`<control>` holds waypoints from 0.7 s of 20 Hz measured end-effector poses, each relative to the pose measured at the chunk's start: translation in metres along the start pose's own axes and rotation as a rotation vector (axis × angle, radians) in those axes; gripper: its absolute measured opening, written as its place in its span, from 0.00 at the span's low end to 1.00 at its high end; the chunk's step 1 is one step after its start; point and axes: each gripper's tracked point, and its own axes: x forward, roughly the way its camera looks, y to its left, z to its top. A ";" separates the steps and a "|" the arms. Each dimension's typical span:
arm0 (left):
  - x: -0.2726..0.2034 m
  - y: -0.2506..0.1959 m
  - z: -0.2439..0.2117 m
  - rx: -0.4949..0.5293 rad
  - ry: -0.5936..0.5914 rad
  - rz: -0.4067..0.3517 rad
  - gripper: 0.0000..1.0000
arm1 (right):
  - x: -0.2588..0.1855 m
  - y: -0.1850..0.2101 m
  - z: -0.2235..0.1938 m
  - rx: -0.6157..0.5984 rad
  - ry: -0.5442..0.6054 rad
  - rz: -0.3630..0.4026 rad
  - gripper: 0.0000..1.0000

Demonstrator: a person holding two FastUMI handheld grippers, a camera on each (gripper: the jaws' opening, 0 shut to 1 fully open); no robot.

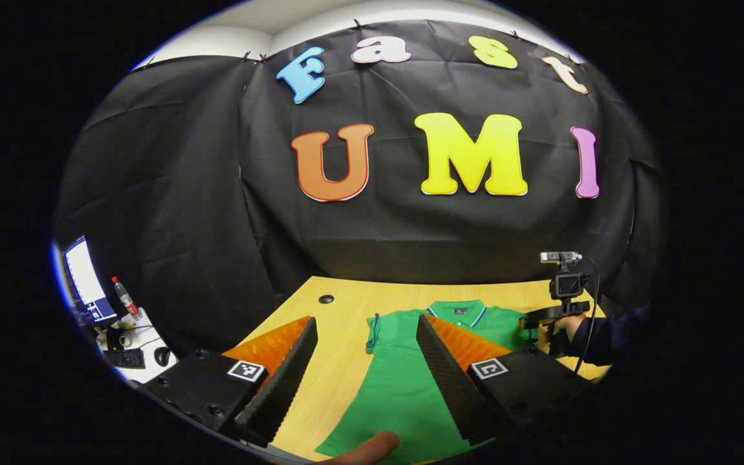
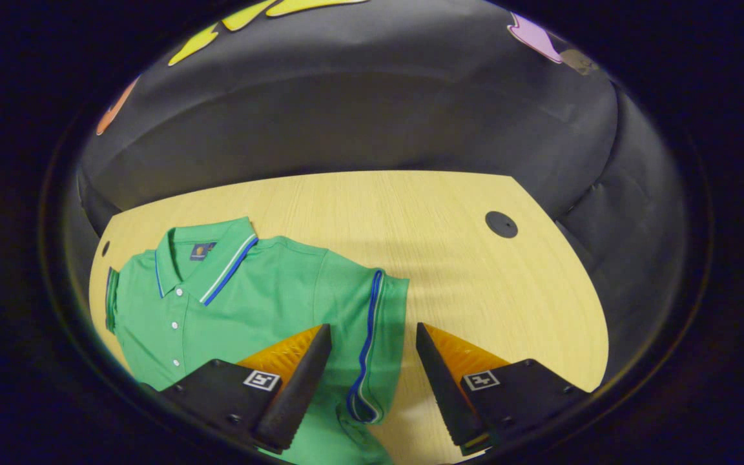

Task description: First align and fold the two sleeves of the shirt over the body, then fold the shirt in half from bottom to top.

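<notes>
honestly, green polo shirt (image 2: 249, 290) lies flat on the table (image 2: 443, 219), sleeves spread. right gripper (image 2: 372, 361) gapes over the right sleeve (image 2: 378, 323); left gripper (image 1: 365, 352) hangs released. pinch the striped hem squarely, fold inward.

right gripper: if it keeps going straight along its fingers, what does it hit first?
Most likely the shirt's sleeve: its striped cuff lies right between the open fingers of the right gripper, spread flat on the table. Height above the cloth is unclear, so judge contact cautiously.
</notes>
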 end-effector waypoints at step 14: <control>-0.010 0.010 -0.007 -0.010 0.027 0.051 1.00 | -0.015 -0.009 0.014 -0.034 -0.035 0.014 0.02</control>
